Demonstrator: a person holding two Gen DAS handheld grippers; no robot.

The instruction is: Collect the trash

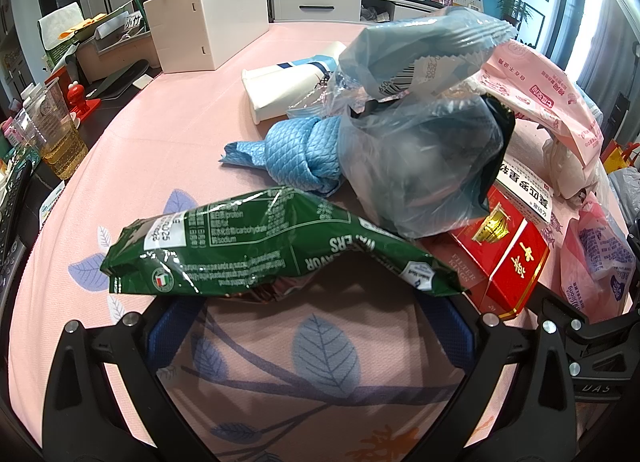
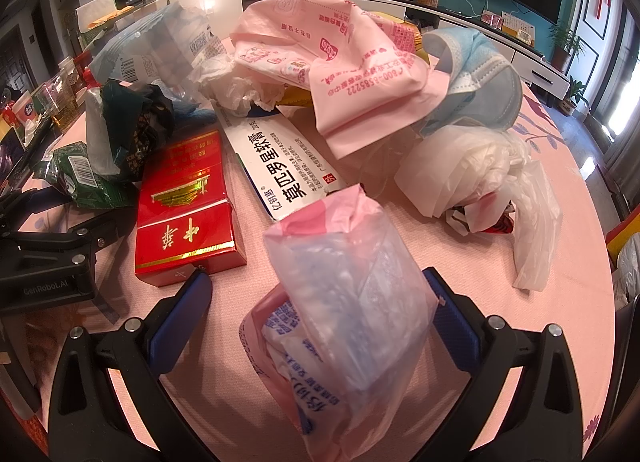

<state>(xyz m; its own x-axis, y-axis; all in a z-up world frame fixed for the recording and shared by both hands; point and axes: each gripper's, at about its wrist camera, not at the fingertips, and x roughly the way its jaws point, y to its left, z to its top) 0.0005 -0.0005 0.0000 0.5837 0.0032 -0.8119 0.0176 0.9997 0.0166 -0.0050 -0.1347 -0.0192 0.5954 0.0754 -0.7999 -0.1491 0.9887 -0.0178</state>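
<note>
In the left wrist view a green wafer wrapper lies on the pink tablecloth, right across the fingertips of my left gripper, which is open wide. In the right wrist view a crumpled pink-and-clear tissue pack wrapper stands between the spread fingers of my right gripper; its right pad touches or nearly touches the wrapper, the left pad is apart. Beyond lie a red cigarette box, a white ointment box, a pink wrapper, a blue face mask and a white plastic bag.
A knotted blue cloth, a clear bag with a dark wrapper and a white carton sit mid-table. A white box stands at the back. A cup of yellow liquid stands off the table's left edge.
</note>
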